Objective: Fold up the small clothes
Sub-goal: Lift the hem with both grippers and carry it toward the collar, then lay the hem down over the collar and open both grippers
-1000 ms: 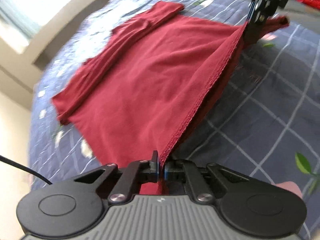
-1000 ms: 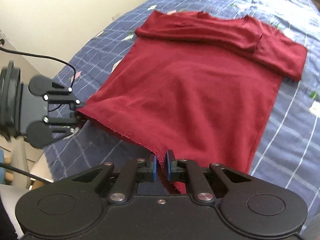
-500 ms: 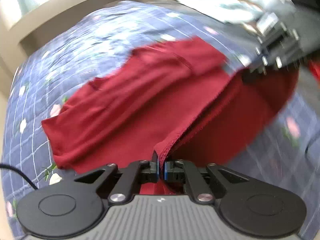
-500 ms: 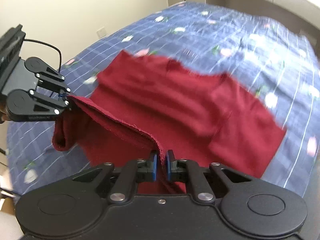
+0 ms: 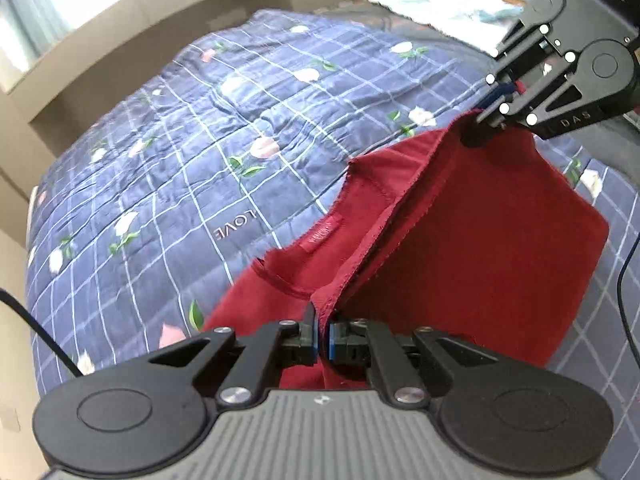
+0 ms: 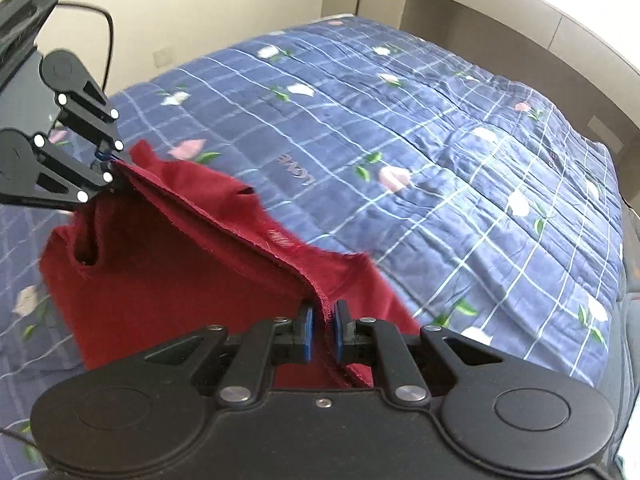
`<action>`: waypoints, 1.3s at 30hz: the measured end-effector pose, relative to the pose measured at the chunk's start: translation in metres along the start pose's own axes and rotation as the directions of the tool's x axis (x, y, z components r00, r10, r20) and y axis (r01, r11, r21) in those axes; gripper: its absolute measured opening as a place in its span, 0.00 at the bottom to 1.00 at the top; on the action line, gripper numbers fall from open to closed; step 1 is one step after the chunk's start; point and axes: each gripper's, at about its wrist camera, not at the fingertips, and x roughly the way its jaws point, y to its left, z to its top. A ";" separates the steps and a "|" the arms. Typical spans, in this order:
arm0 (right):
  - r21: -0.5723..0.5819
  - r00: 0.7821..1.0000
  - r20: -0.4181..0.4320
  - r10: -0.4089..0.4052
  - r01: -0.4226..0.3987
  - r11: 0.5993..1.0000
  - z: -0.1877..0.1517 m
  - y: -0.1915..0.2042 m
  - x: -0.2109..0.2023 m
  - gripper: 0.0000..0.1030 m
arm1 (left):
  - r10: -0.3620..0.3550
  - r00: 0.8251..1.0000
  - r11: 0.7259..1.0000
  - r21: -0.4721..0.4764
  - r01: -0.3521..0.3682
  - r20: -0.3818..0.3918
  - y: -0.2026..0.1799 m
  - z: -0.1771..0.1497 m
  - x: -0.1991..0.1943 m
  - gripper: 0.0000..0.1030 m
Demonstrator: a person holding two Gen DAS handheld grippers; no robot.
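Observation:
A dark red shirt [image 5: 480, 240] lies on the blue checked bedspread [image 5: 200, 140], doubled over itself, with its collar and label showing beyond the raised hem. My left gripper [image 5: 322, 336] is shut on one end of that hem. The right gripper [image 5: 486, 114] grips the other end at upper right, and the hem stretches between the two. In the right wrist view the shirt [image 6: 160, 280] hangs from my right gripper [image 6: 322, 332]; its jaws are opening slightly with the hem still pinched between them. The left gripper [image 6: 110, 172] holds the far corner.
The flowered bedspread [image 6: 440, 140] stretches far beyond the shirt. A pale cloth [image 5: 440, 8] lies at the far edge of the bed. A beige ledge [image 6: 520, 12] and wall border it. Black cables [image 5: 40, 332] trail from the grippers.
Both grippers have carried the hem across the shirt toward the collar. The shirt lay spread flat before and is now doubled, with bare bedspread filling the views ahead.

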 end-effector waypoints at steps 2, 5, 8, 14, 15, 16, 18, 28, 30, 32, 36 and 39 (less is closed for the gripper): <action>0.010 1.000 -0.019 -0.012 0.012 1.000 0.004 -0.006 0.019 0.13 | -0.028 0.999 0.999 0.021 0.029 -0.031 0.010 0.010 0.015 0.04; 0.038 0.999 -0.043 -0.018 0.020 0.999 0.005 -0.016 0.045 0.13 | -0.046 0.996 0.999 -0.018 0.045 -0.082 0.030 0.018 0.043 0.05; 0.056 0.998 -0.055 -0.025 0.028 0.998 0.003 -0.020 0.063 0.13 | -0.039 0.995 0.995 -0.095 0.030 -0.096 0.047 0.020 0.065 0.11; 0.062 0.998 -0.052 -0.030 0.033 0.998 -0.006 -0.022 0.082 0.16 | -0.028 0.993 0.979 -0.202 0.004 -0.112 0.069 0.015 0.087 0.51; 0.066 0.998 -0.050 -0.032 0.036 0.997 -0.007 -0.022 0.085 0.18 | -0.008 0.993 0.978 -0.208 -0.017 -0.117 0.073 0.013 0.090 0.65; 0.072 0.998 -0.049 -0.031 0.035 0.997 -0.008 -0.024 0.088 0.19 | 0.011 0.993 0.976 -0.216 -0.037 -0.121 0.076 0.011 0.092 0.76; 0.092 0.999 -0.047 -0.020 0.025 0.995 -0.009 -0.026 0.093 0.19 | 0.030 0.991 0.972 -0.230 -0.059 -0.127 0.082 0.008 0.090 0.88; 0.091 0.998 -0.065 -0.019 0.024 0.996 -0.009 -0.026 0.109 0.21 | -0.115 0.968 0.975 -0.212 0.067 -0.223 0.113 0.008 0.088 0.98; 0.089 0.998 -0.067 -0.018 0.024 0.996 -0.008 -0.027 0.110 0.23 | -0.111 0.965 0.982 -0.174 0.070 -0.239 0.114 0.010 0.083 0.98; 0.089 0.998 -0.066 -0.022 0.028 0.996 -0.008 -0.028 0.110 0.28 | -0.116 0.964 0.984 -0.160 0.079 -0.239 0.117 0.012 0.077 0.98; 0.105 0.998 -0.064 -0.021 0.027 0.994 -0.010 -0.031 0.110 0.30 | -0.122 0.961 0.986 -0.144 0.088 -0.246 0.124 0.014 0.065 0.98; 0.111 0.998 -0.060 -0.023 0.030 0.993 -0.011 -0.031 0.110 0.32 | -0.110 0.960 0.989 -0.125 0.080 -0.256 0.130 0.012 0.057 0.98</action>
